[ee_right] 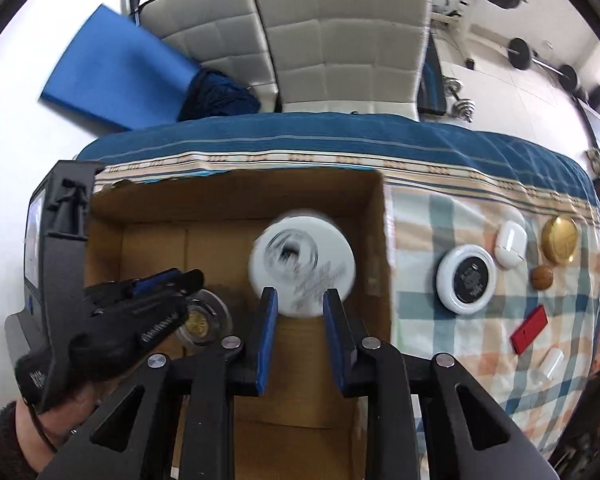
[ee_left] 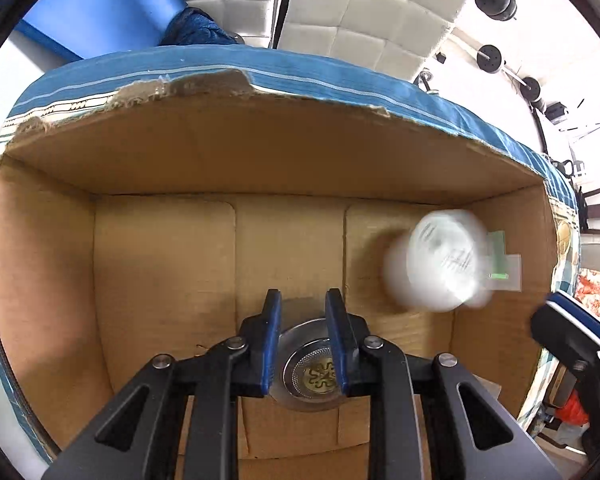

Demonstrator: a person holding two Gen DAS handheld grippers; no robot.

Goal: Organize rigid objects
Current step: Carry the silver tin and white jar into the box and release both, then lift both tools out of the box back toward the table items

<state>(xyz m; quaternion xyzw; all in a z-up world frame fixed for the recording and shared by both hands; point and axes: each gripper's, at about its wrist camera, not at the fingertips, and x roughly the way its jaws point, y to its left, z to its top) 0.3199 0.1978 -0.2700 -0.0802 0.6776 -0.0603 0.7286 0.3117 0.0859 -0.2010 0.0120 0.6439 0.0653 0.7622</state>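
Left gripper (ee_left: 303,320) pinches clear case (ee_left: 310,364); right gripper (ee_right: 299,312) spread; white jar (ee_right: 302,260) lettering blurred.

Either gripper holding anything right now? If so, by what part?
Left gripper clamps the clear round case with the gold centre across its sides, inside the cardboard box. Right gripper is open, holding nothing; the blurred white jar lies beyond its fingertips.

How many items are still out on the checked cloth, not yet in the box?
6: white-rimmed black compact, white case, gold disc, small brown ball, red block, small white piece nearest. Others may be hidden beyond the frame.
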